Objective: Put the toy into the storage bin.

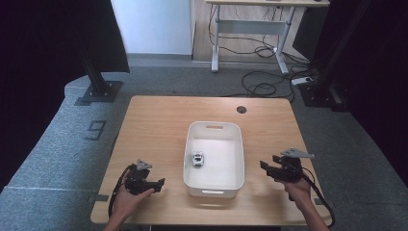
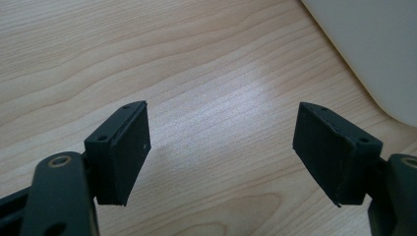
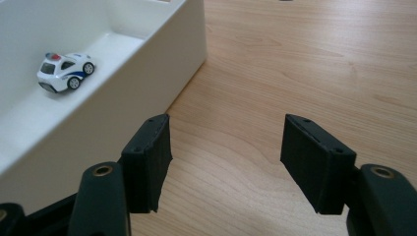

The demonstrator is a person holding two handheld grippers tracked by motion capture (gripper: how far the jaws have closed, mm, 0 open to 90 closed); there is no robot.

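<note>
A light wooden table (image 1: 159, 120) stands on grey carpet, with a second desk (image 1: 250, 19) and loose cables on the floor in the upper middle of the high view and dark curtains down both sides. A round cable hole (image 1: 241, 109) sits near the table's far edge, right of centre.

In the middle of the high view lies a toy police car (image 1: 197, 159), white with blue markings and a red and blue light bar. It rests on its wheels on the floor of a white plastic bin (image 1: 214, 126), close to the bin's left wall and a little nearer the bottom of the frame than the bin's middle. In the right gripper view the car (image 3: 64, 72) shows at the upper left, inside the bin (image 3: 147, 73), whose outer wall runs diagonally past the left jaw.

The left gripper (image 1: 161, 183) is at the lower left of the high view, held in a hand (image 1: 127, 202), just beside the bin's left wall and apart from it. In its own view the left gripper (image 2: 221, 147) has its jaws spread wide over bare wood, nothing between them, with the bin's rounded corner (image 2: 383, 54) at the upper right.

The right gripper (image 1: 263, 166) is at the lower right, held in the other hand (image 1: 299, 190), near the bin's right wall. In its own view the right gripper (image 3: 226, 147) also stands with jaws wide apart and empty above the tabletop.
</note>
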